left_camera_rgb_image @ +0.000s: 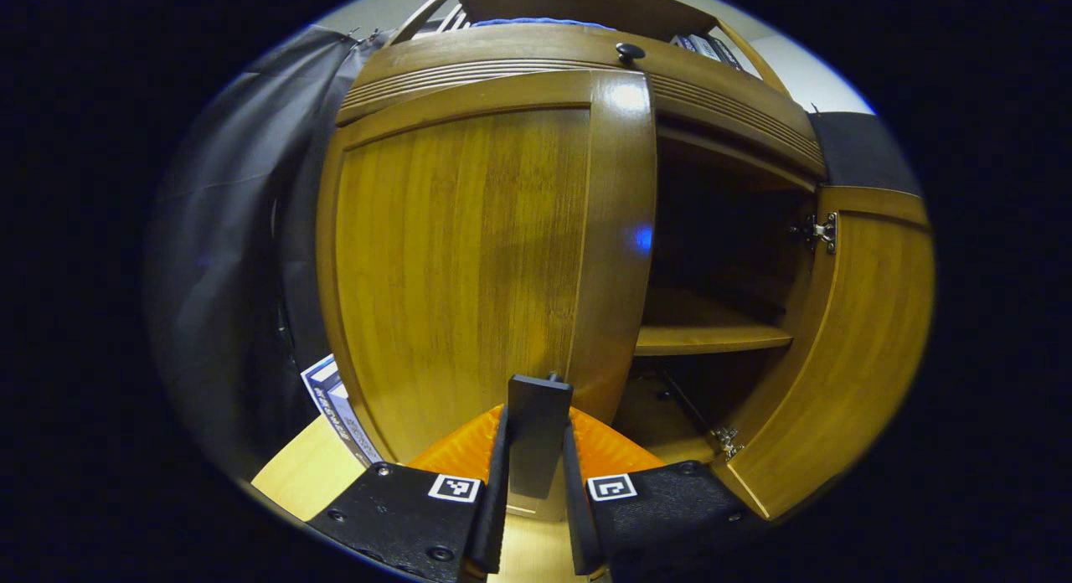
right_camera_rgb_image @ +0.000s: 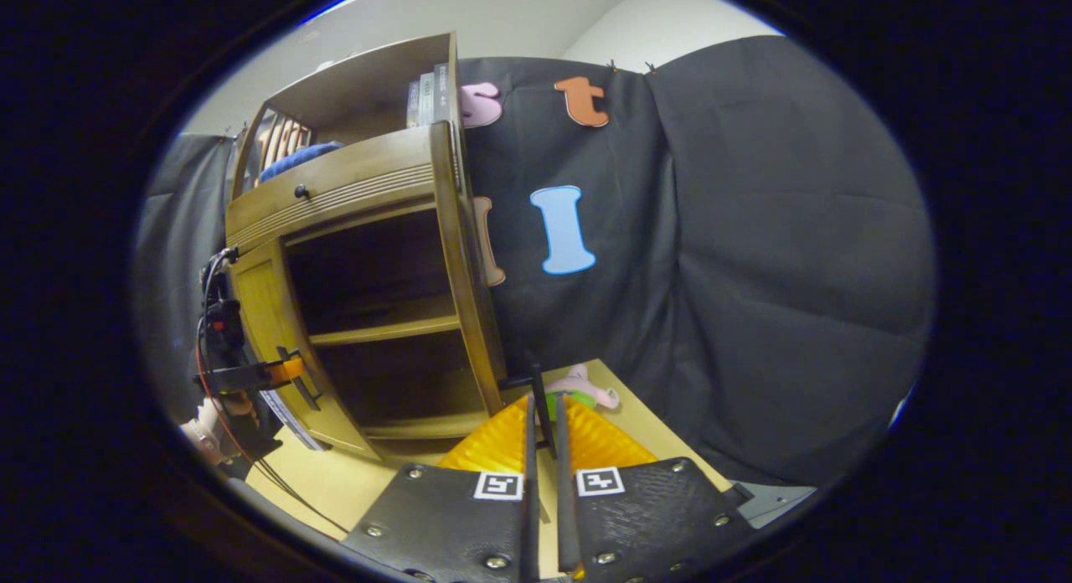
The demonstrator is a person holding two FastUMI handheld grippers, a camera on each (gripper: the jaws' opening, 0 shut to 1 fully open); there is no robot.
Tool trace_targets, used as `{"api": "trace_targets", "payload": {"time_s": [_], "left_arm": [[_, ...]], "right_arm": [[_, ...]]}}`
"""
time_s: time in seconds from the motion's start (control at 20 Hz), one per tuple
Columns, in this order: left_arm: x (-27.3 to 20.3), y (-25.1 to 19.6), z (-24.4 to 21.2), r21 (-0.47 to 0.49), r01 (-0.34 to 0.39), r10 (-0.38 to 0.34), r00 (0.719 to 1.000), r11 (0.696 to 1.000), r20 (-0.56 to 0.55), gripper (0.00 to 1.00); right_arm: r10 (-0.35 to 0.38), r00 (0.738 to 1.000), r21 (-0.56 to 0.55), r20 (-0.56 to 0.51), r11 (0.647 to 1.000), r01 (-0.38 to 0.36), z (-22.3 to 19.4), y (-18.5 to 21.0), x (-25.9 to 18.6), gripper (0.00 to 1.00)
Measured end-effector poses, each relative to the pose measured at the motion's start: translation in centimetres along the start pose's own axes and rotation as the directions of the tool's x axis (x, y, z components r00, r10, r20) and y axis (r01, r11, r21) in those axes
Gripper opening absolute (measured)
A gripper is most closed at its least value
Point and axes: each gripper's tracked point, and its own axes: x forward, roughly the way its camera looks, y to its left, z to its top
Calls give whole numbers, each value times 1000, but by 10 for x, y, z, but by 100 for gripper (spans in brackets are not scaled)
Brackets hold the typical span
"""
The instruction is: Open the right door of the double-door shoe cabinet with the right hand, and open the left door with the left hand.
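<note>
The wooden shoe cabinet (left_camera_rgb_image: pixel 586 64) stands close ahead in the left gripper view. Its left door (left_camera_rgb_image: pixel 461 273) covers the left half, and my left gripper (left_camera_rgb_image: pixel 538 424) is shut on that door's dark handle (left_camera_rgb_image: pixel 540 407). The right door (left_camera_rgb_image: pixel 854 332) is swung wide open, baring a dark inside with a shelf (left_camera_rgb_image: pixel 712 338). In the right gripper view the right door (right_camera_rgb_image: pixel 469 298) shows edge-on, and my right gripper (right_camera_rgb_image: pixel 544 420) is shut on its thin dark handle (right_camera_rgb_image: pixel 536 382). Farther left there, a hand holds the left gripper (right_camera_rgb_image: pixel 280 372) at the left door (right_camera_rgb_image: pixel 260 323).
A drawer with a dark knob (left_camera_rgb_image: pixel 630 52) runs above the doors, with books (right_camera_rgb_image: pixel 423 97) and a blue cloth (right_camera_rgb_image: pixel 297 157) on the top shelf. A pink and green toy (right_camera_rgb_image: pixel 586 389) lies on the wooden table (right_camera_rgb_image: pixel 653 432) behind the right door. A printed box (left_camera_rgb_image: pixel 335 407) leans by the cabinet's left foot.
</note>
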Motion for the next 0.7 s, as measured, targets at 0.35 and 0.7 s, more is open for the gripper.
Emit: {"api": "trace_targets", "payload": {"time_s": [0.35, 0.7], "left_arm": [[-39, 23, -4, -24, -72, 73, 997, 997, 27, 27], [-74, 50, -7, -38, -141, 143, 988, 989, 57, 23]], "right_arm": [[100, 995, -29, -20, 995, -100, 1, 7, -17, 9], [260, 964, -98, -50, 960, -264, 3, 42, -27, 9]]}}
